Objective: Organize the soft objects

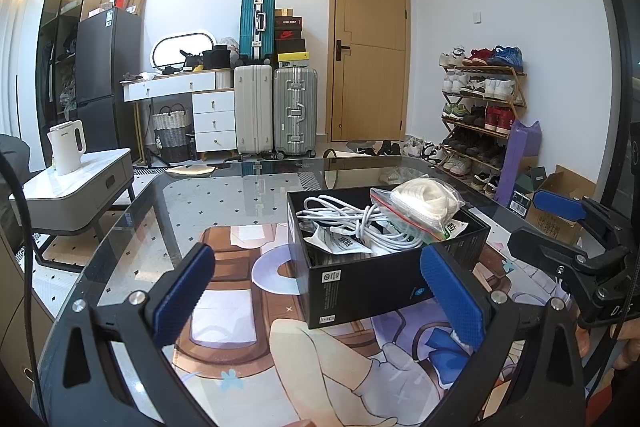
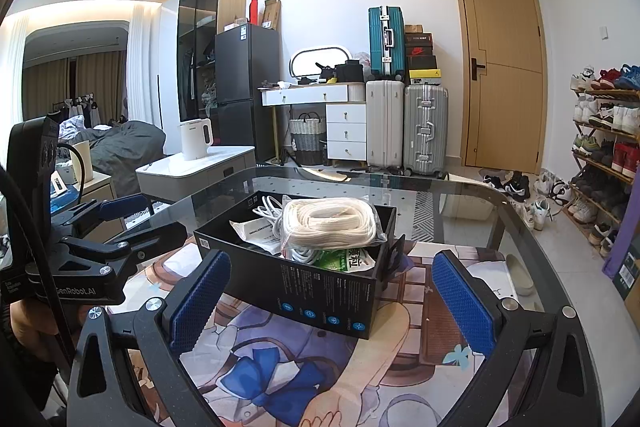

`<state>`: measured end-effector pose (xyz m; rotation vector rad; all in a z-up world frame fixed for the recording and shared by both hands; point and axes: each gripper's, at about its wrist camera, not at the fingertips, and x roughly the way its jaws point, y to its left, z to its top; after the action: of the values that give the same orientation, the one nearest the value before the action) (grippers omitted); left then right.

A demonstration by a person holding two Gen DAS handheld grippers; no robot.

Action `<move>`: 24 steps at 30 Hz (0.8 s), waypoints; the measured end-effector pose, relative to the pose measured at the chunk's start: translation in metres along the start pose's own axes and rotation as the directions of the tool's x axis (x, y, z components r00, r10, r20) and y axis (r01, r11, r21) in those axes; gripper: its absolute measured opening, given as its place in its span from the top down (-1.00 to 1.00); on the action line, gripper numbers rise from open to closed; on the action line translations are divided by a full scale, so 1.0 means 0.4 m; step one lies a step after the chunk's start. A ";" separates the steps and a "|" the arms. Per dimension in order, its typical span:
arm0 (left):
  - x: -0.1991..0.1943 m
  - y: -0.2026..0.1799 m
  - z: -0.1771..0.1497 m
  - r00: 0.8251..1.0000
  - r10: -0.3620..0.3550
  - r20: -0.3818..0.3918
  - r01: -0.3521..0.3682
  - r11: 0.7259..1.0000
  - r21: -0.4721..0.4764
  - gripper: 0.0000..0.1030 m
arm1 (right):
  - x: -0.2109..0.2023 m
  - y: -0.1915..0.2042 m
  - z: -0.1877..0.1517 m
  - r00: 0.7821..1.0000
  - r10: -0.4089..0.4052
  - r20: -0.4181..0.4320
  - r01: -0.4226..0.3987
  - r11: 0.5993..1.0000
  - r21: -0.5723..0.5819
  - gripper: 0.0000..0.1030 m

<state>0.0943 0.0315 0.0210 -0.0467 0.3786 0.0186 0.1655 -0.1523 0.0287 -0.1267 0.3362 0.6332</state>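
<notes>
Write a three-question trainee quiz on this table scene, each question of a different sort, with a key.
1. True or false: the left gripper is shut on the black box.
2. Multiple choice: the zip bag of white cord lies (A) on the glass table beside the box, (B) on top of the things in the box, (C) between the right gripper's fingers.
3. Fill in: the loose white thing in the box, next to the bag, is a tangled ____.

Key: 1 false, both grippers are open and hold nothing; 2 B; 3 cable.
</notes>
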 end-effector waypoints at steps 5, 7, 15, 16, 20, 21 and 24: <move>-0.001 0.000 0.000 1.000 -0.001 0.001 0.001 1.000 0.001 -1.00 | 0.000 0.000 -0.001 1.000 0.000 0.001 0.000 1.000 0.000 -0.99; 0.000 0.000 0.000 1.000 -0.001 0.001 0.001 1.000 0.000 -1.00 | 0.000 0.000 -0.001 1.000 0.000 0.001 0.000 1.000 0.000 -0.99; 0.000 0.001 -0.002 1.000 -0.001 0.001 0.001 1.000 0.000 -1.00 | 0.000 0.001 -0.002 1.000 0.000 0.000 0.000 1.000 -0.001 -0.99; -0.001 0.000 -0.001 1.000 0.000 0.002 0.000 1.000 -0.001 -1.00 | 0.000 0.003 -0.002 1.000 0.000 0.001 0.000 1.000 -0.001 -0.99; -0.002 0.001 0.000 1.000 -0.001 0.003 0.001 1.000 0.000 -1.00 | 0.000 0.001 -0.002 1.000 0.000 0.001 0.000 1.000 0.000 -0.99; -0.001 0.001 0.000 1.000 -0.002 0.001 0.002 1.000 0.001 -1.00 | 0.000 0.001 -0.002 1.000 0.000 0.001 0.000 1.000 0.000 -0.99; -0.002 0.001 0.006 1.000 0.000 -0.002 0.000 1.000 -0.001 -1.00 | -0.001 0.002 -0.001 1.000 0.000 -0.002 0.000 1.000 0.002 -0.99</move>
<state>0.0943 0.0319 0.0235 -0.0472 0.3805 0.0190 0.1646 -0.1522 0.0283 -0.1251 0.3385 0.6331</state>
